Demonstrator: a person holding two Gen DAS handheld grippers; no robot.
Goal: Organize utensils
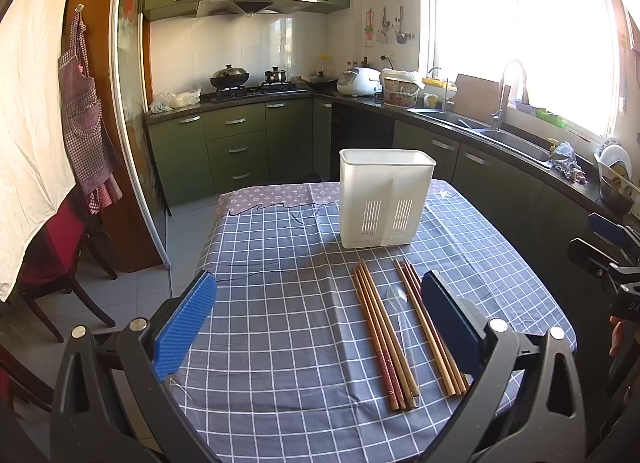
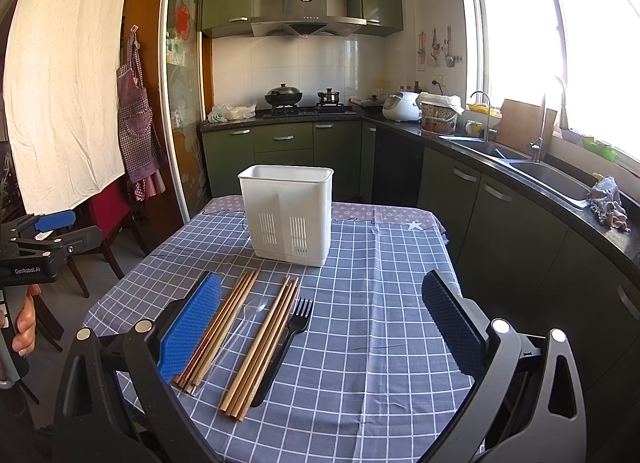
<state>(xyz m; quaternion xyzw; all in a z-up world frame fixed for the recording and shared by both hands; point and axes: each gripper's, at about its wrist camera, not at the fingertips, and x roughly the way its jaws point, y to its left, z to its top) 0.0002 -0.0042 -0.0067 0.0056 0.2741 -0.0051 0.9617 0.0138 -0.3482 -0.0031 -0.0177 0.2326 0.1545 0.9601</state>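
A white plastic utensil holder stands upright at the far side of the checked tablecloth. In front of it lie two bundles of wooden chopsticks, a clear plastic spoon between them, and a black plastic fork on the right. My left gripper is open and empty above the near table, left of the utensils. My right gripper is open and empty above the table, its left finger over the left chopstick bundle.
The table stands in a kitchen with green cabinets, a stove behind and a counter with a sink along the right. A red chair and a white sheet are on the left.
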